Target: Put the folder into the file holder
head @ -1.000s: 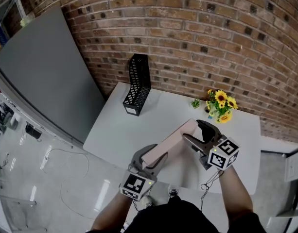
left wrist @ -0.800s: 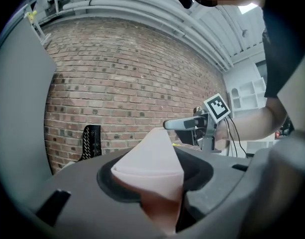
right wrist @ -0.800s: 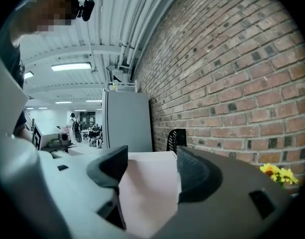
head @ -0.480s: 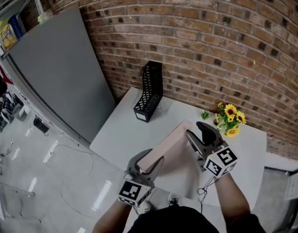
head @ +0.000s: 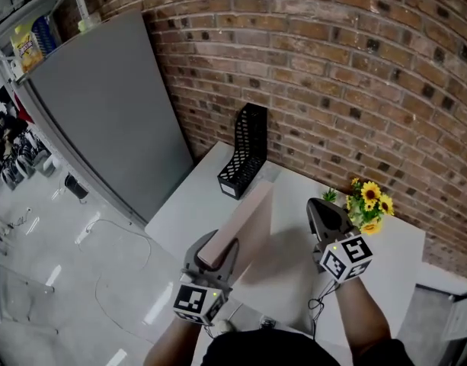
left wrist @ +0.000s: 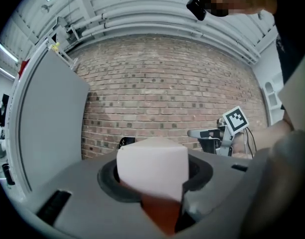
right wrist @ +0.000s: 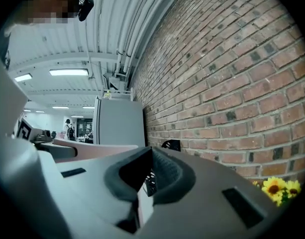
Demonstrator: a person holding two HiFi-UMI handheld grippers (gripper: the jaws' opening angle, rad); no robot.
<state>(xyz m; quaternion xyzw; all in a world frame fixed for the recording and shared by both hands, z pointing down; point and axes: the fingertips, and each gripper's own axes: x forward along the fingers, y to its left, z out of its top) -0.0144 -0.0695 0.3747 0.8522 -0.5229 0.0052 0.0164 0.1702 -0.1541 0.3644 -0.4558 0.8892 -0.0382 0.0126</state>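
Observation:
A pink folder (head: pixel 244 223) stands on edge above the white table (head: pixel 210 185), slanting up toward the black mesh file holder (head: pixel 246 149) at the table's far left. My left gripper (head: pixel 216 252) is shut on the folder's near end; in the left gripper view the folder (left wrist: pixel 152 168) fills the gap between the jaws. My right gripper (head: pixel 325 212) is to the right of the folder, apart from it, shut with nothing between its jaws. In the right gripper view the file holder (right wrist: pixel 171 145) shows just beyond the closed jaws, with the folder (right wrist: pixel 92 150) at the left.
A small pot of yellow flowers (head: pixel 368 203) stands at the table's back right by the brick wall (head: pixel 355 75). A tall grey panel (head: pixel 103 105) leans to the left of the table. The floor (head: pixel 73 258) lies beyond the table's left edge.
My right gripper has let go of the folder's far edge and closed. My left gripper has raised the folder and swung it more upright, toward the file holder.

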